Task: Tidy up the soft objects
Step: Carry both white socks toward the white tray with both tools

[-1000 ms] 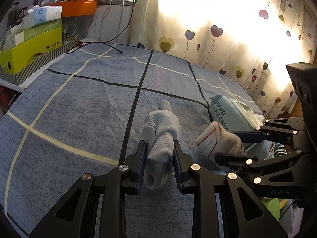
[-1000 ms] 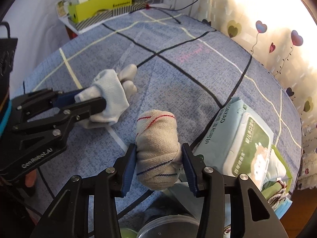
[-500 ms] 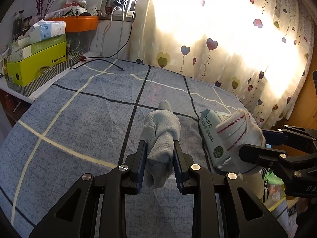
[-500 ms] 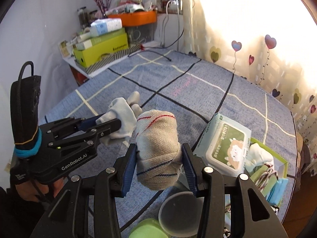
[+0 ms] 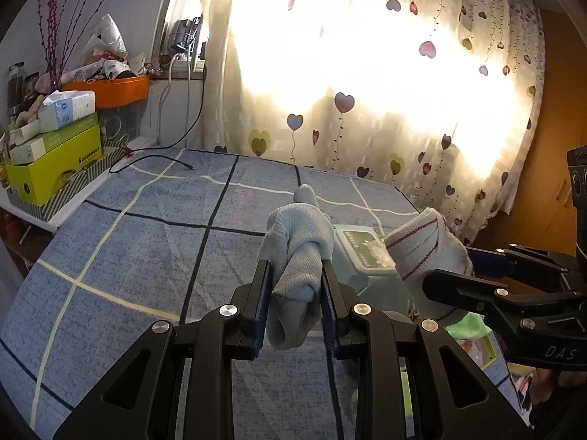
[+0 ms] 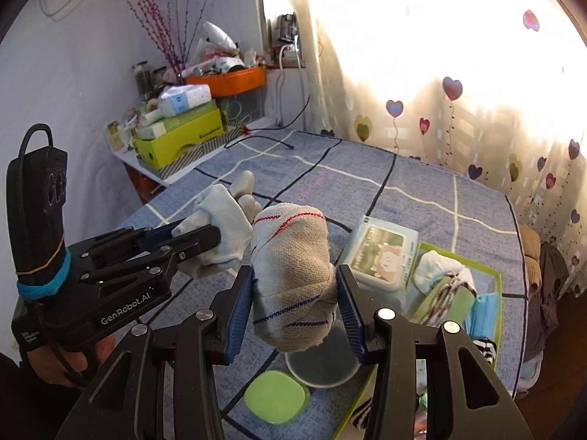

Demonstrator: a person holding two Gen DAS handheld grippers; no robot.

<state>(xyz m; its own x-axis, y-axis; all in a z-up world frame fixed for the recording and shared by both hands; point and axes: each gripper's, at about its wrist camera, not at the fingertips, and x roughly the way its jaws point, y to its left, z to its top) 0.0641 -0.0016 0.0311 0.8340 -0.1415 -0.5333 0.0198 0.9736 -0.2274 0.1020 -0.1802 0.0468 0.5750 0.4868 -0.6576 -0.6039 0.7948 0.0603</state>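
My left gripper (image 5: 293,286) is shut on a knotted pale grey sock bundle (image 5: 299,253), held in the air above the blue checked bed cover (image 5: 146,242). My right gripper (image 6: 295,293) is shut on a rolled beige sock bundle with red and blue stripes (image 6: 293,267). In the left wrist view that striped bundle (image 5: 422,249) hangs at the right in the right gripper (image 5: 447,275). In the right wrist view the grey bundle (image 6: 223,223) and the left gripper (image 6: 198,236) sit just left of mine. A green-rimmed tray (image 6: 491,275) holds several folded soft items.
A pack of wet wipes (image 6: 383,253) lies on the bed by the tray. A grey round lid (image 6: 323,363) and a green pad (image 6: 275,396) lie below my right gripper. Boxes and an orange basket (image 5: 110,90) crowd a shelf at the left. A heart-print curtain (image 5: 367,110) hangs behind the bed.
Both grippers have risen off the bed with their sock bundles. The right one has swung so that the green tray and the lid come into its view.
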